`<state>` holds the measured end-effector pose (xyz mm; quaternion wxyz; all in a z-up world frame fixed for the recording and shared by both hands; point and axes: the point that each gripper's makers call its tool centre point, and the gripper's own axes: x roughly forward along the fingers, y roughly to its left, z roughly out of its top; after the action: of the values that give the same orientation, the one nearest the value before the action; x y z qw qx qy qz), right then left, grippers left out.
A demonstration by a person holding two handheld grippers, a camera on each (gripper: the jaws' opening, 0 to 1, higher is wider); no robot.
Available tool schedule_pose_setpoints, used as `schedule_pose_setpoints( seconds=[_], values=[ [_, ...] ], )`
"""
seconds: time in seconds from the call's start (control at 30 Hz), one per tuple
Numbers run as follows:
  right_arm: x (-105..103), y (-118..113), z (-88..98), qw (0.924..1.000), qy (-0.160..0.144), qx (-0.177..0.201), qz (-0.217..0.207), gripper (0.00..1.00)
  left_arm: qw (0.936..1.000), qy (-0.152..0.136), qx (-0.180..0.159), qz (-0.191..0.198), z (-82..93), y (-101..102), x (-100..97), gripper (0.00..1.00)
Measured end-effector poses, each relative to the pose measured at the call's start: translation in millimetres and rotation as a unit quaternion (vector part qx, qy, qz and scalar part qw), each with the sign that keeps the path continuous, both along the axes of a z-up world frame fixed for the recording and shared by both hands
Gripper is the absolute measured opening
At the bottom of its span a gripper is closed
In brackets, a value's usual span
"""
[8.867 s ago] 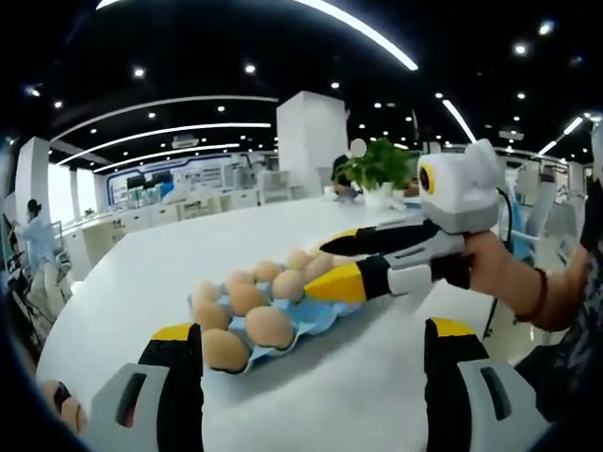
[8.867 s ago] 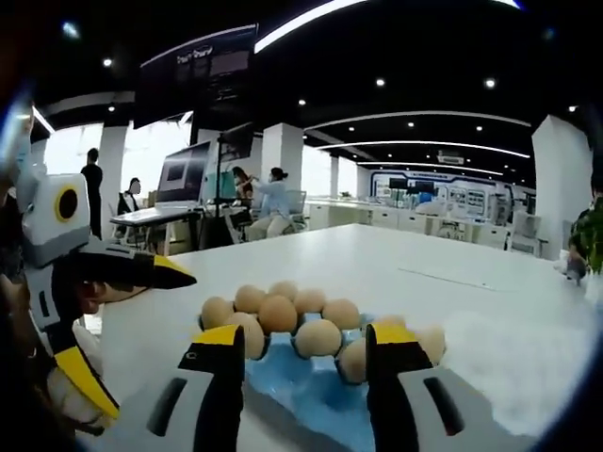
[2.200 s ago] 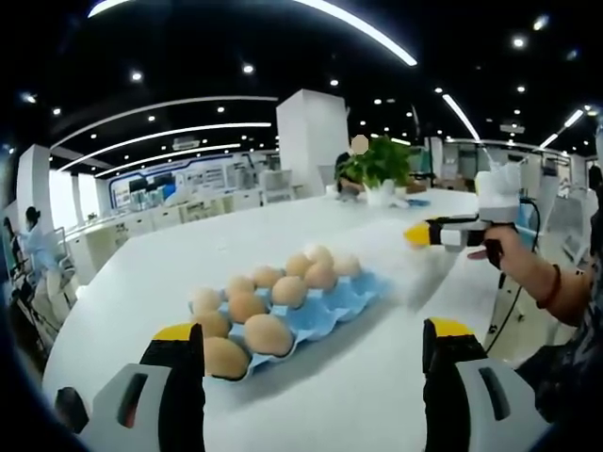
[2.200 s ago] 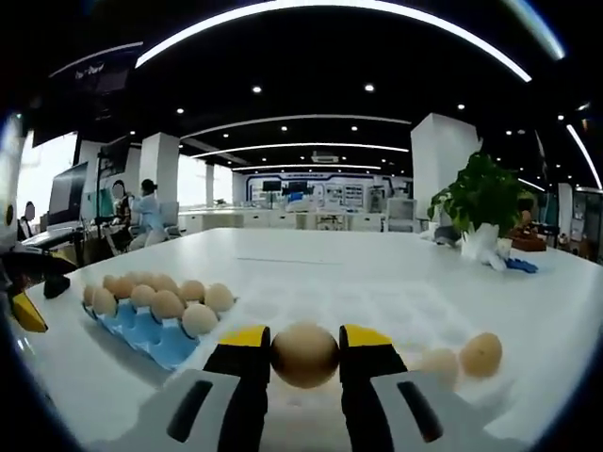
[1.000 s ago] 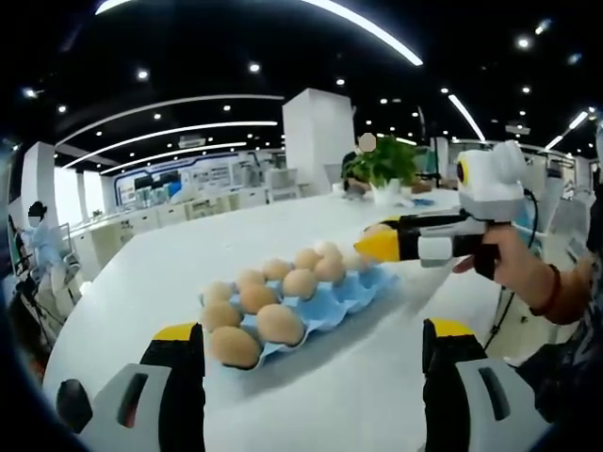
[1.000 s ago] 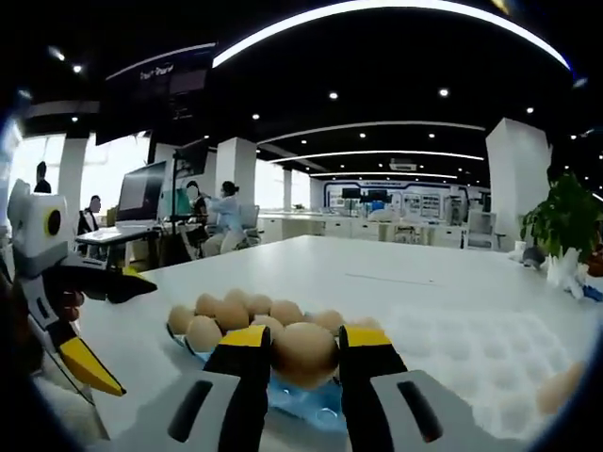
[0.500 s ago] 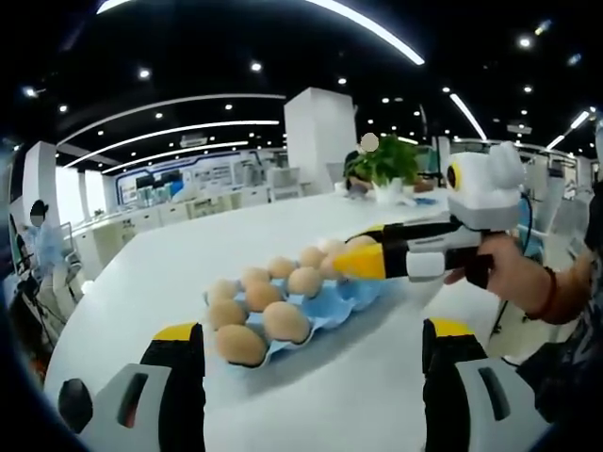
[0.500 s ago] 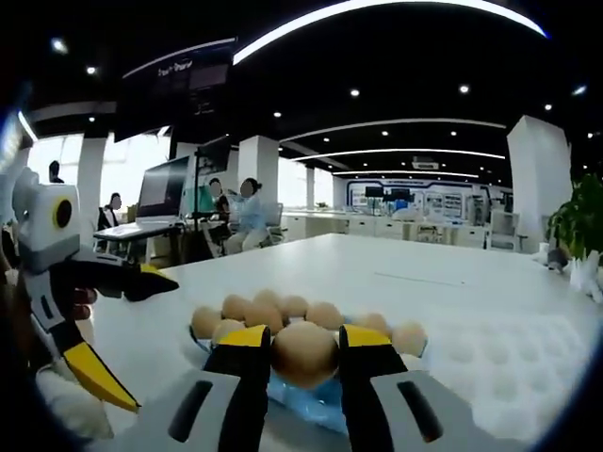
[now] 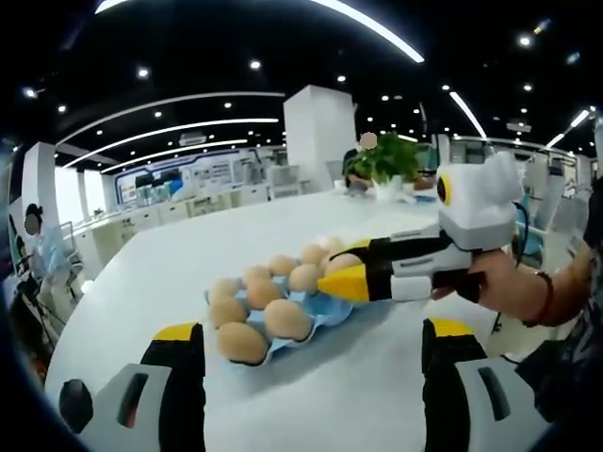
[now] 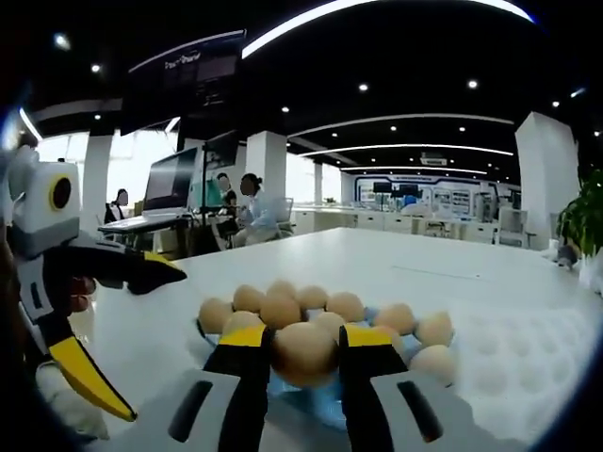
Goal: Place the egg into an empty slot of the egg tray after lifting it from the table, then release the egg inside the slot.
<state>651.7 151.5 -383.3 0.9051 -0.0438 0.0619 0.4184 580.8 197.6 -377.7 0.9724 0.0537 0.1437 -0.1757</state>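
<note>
- In the right gripper view, the right gripper is clenching a brown egg between its two yellow-tipped jaws, which are rising from the bottom of the view.
- The held egg is hanging just above the near edge of a blue egg tray, which is lying on a white table.
- Behind the held egg, many brown eggs are sitting in the tray's slots, in rows running away from the camera.
- In the left gripper view, the right gripper is reaching in from the right side, with a person's hand gripping its handle; its yellow tips are over the far right part of the egg tray, and the egg is peeking out between them.
- The left gripper is showing its two jaws at the bottom of the left gripper view, spread wide with nothing between them, above bare table on the near side of the tray.
- In the right gripper view, the left gripper is appearing at the left edge, its black and yellow jaws splayed apart.
- A potted green plant is standing at the far end of the table.
- People are sitting at desks in the background of the right gripper view.
</note>
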Motion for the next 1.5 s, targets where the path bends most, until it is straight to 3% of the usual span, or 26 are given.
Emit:
schedule_pose_setpoints(
  seconds=[0.57,1.17,1.5],
  values=[
    [-2,15,-16.4,0.9991,-0.031,-0.029,0.005,0.30,1.0000,0.004,-0.003,0.005,-4.2,6,0.2,0.98],
    [0,14,-15.1,0.9993,-0.038,-0.003,0.003,0.31,1.0000,0.006,-0.004,0.003,-6.3,7,1.6,0.97],
    [2,10,-13.3,0.9989,-0.047,-0.006,-0.004,0.45,0.9999,0.005,-0.009,0.006,-5.5,6,3.5,0.98]
  ],
)
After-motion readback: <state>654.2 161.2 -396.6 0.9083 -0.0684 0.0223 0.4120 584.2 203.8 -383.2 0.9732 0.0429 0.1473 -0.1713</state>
